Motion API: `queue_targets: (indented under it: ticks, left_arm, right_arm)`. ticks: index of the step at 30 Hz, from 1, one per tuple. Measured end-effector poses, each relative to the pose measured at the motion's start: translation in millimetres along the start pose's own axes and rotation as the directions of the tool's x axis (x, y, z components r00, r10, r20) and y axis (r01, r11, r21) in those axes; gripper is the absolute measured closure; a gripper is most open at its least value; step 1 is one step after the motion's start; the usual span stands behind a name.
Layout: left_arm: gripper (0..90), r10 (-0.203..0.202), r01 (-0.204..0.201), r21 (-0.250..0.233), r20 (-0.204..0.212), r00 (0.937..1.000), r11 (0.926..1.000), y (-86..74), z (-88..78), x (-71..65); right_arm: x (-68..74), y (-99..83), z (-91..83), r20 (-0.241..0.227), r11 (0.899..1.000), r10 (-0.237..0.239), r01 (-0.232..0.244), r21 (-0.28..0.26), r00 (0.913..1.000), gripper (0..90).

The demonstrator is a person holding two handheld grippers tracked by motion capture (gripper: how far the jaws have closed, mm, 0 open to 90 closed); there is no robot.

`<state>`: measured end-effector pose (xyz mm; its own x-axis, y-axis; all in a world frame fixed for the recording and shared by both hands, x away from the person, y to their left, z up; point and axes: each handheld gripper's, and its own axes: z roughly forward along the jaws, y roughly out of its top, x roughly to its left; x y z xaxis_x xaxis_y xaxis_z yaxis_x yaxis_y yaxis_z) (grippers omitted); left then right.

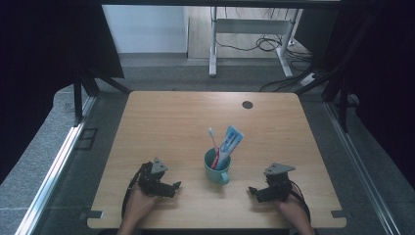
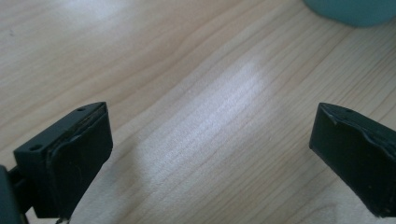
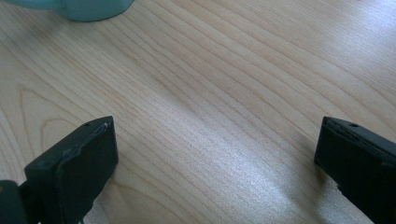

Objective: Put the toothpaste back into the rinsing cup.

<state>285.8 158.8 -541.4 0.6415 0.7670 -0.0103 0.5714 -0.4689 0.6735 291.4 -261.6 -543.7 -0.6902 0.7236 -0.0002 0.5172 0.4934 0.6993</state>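
Observation:
A teal mug (image 1: 217,166) stands near the front middle of the wooden table (image 1: 186,117). A pink and white toothbrush (image 1: 214,139) and a blue and white toothpaste tube (image 1: 229,143) stick up out of it. My left gripper (image 1: 176,186) rests on the table to the mug's left, open, with bare wood between its jaws (image 2: 210,154). To the mug's right my right gripper (image 1: 252,191) also lies open over bare wood (image 3: 215,163). The mug's base edge (image 2: 350,9) peeks in at the top right of the left gripper view, and the mug's base (image 3: 79,7) at the top left of the right gripper view.
A round dark cable hole (image 1: 247,105) sits near the table's far edge. Beyond the table stand a white desk frame (image 1: 254,34) and floor cables (image 1: 274,44). Metal rails run along both sides of the table.

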Motion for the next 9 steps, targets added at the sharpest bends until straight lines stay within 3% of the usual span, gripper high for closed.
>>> queue_targets:
  ticks: [9]
  left_arm:
    - [0.0,-0.025,0.025,0.013,-0.001,0.9997,0.9996,-1.9,4.2,-1.0]
  right_arm:
    - [0.0,-0.1,0.0,0.000,1.000,0.000,0.000,0.000,1.0000,0.0]
